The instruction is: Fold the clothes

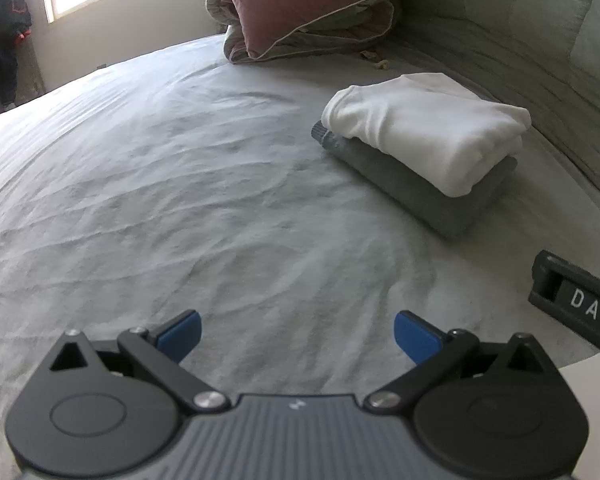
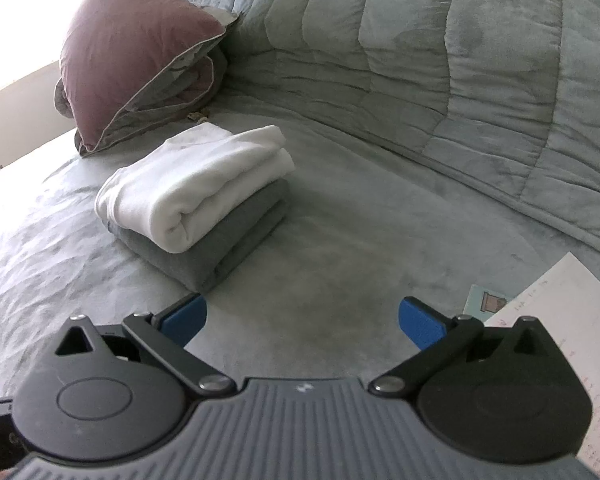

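Both grippers released, holding nothing, above the bed sheet.
Left gripper and right gripper spread wide; folded white garment stacked on folded grey garment.

Left gripper: black linkage arms, silver screws, blue pads, ribbed grey body.
Right gripper: same build; white "DAS" lettering on its black side.
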Tool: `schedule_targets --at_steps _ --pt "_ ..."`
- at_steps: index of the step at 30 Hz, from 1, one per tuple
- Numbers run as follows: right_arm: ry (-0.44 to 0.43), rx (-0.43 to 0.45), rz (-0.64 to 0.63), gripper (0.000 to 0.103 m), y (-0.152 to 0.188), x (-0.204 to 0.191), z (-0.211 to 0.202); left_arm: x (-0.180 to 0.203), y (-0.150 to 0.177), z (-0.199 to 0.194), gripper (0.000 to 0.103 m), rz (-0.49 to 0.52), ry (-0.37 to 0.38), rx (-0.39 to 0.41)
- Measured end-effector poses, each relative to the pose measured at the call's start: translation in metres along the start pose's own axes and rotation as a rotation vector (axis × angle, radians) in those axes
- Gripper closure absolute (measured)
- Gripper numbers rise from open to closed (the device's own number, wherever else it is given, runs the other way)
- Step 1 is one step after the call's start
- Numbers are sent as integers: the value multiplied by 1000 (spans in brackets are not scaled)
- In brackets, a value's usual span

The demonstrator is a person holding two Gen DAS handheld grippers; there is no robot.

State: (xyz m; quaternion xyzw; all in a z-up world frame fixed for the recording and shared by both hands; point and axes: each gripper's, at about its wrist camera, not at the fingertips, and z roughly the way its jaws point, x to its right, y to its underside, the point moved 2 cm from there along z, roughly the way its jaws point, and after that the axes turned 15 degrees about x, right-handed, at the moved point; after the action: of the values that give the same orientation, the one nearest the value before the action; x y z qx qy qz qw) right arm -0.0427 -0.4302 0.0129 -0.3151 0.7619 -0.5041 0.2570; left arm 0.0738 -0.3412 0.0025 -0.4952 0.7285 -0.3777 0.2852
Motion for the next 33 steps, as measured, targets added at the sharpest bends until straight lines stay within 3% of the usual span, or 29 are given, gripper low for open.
schedule_targets --at_steps 33 --pt "-1 -18 -2 0 0 -1 3 6 0 -1 1 5 21 -7"
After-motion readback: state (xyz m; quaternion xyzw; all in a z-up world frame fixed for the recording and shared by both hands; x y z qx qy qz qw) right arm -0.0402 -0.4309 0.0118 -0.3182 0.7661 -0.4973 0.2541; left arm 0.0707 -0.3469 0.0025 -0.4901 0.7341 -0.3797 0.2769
